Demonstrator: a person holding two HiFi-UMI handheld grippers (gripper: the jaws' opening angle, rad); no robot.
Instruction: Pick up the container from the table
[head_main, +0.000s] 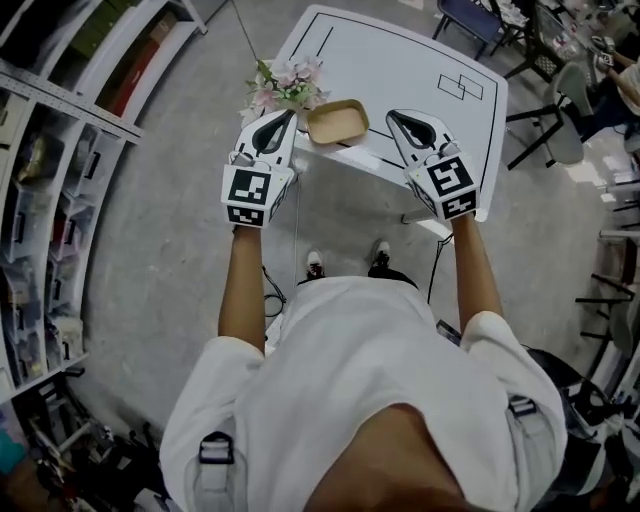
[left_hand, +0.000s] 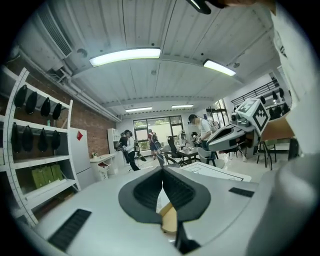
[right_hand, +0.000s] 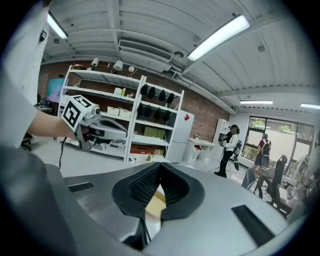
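In the head view a shallow tan container (head_main: 337, 121) sits at the near edge of the white table (head_main: 410, 70). My left gripper (head_main: 288, 112) hovers just left of it and my right gripper (head_main: 392, 113) just right of it, both apart from it and pointing away from me. In the left gripper view the left gripper (left_hand: 162, 169) has its tips together with nothing between them; a bit of the container (left_hand: 171, 219) shows below the jaws. The right gripper (right_hand: 159, 165) looks the same, with the container (right_hand: 155, 205) showing beneath it.
A bunch of pink flowers (head_main: 287, 85) stands on the table's near left corner, right beside the left gripper. Storage shelves (head_main: 60, 200) line the left side. Chairs and other tables (head_main: 560, 110) stand at the right. Several people (left_hand: 131, 149) move about far off.
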